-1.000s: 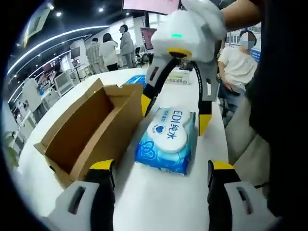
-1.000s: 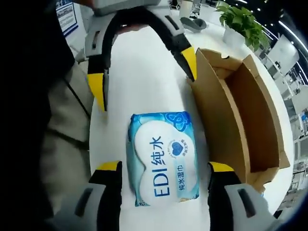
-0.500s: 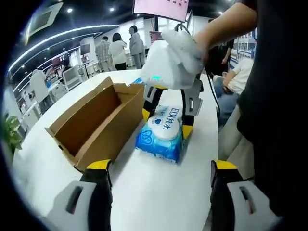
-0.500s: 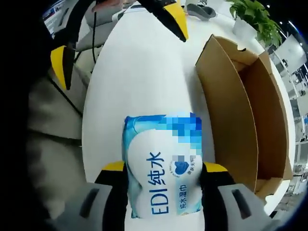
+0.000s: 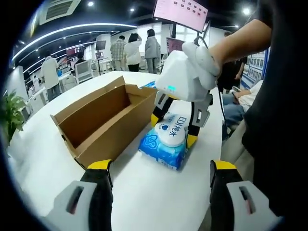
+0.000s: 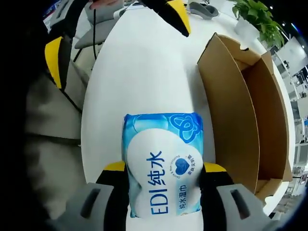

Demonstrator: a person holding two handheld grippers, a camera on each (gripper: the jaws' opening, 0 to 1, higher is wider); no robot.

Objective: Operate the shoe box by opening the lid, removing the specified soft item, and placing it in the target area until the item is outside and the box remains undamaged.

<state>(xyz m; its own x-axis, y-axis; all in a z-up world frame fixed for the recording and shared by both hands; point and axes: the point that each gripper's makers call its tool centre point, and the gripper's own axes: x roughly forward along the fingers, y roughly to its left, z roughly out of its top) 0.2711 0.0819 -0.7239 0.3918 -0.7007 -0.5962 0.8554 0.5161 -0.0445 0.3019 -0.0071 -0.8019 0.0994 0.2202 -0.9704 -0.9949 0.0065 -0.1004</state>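
Note:
A blue-and-white pack of wet wipes lies on the white table beside the open brown cardboard shoe box. My right gripper is shut on the pack, with a yellow-tipped jaw pressed against each long side. In the left gripper view the same right gripper straddles the pack just right of the box, whose inside looks bare. My left gripper stands open over bare table, nearer than the pack. The left gripper also shows in the right gripper view, beyond the pack.
A potted plant stands past the box's far end. Several people stand in the background and one sits beside the table. The table's edge runs close to the pack, next to the person holding the grippers.
The right gripper's jaws have slid along the pack and shut on its sides. The left gripper has drawn back from the pack and the box.

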